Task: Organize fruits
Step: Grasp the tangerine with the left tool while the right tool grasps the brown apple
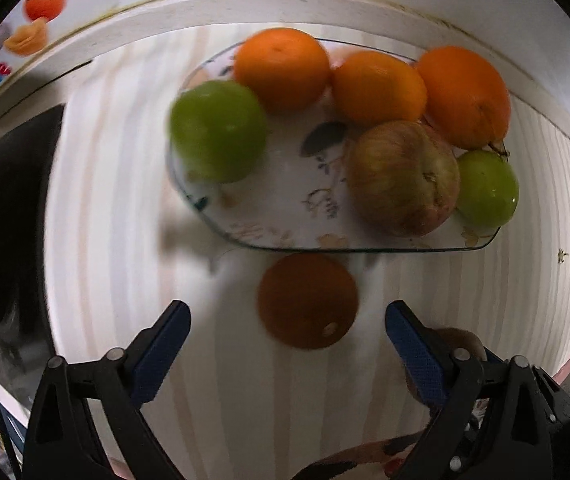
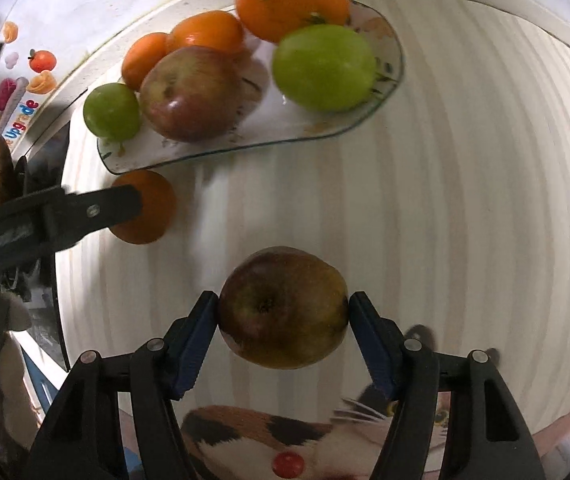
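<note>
1. The step in hand looked like the pick-up of the two fruits lying loose on the striped tablecloth, outside the glass plate.

2. The right gripper pointed steeply down with a dark red apple between its fingers. The left pad seemed to touch the skin; at the right pad I could not tell whether a sliver of gap was left, so I judged the grip not yet firm.

3. The left gripper stood wide open over a lone orange, neither pad touching it. That orange lay just off the plate's near edge, at about six o'clock from the plate in the left wrist view.

4. Seen from the right wrist, the same orange lay at ten o'clock from the red apple, partly hidden by a finger of the left gripper.

5. The plate already carried three oranges, two green apples and a streaked red apple; its bare patch lay near the middle.

6. Next, to my eye, each gripper needed to close squarely across the widest part of its fruit, lift straight, and carry it toward twelve o'clock onto that bare patch. Round fruit could roll out of a slack pinch or nudge its neighbours off the rim.
</note>
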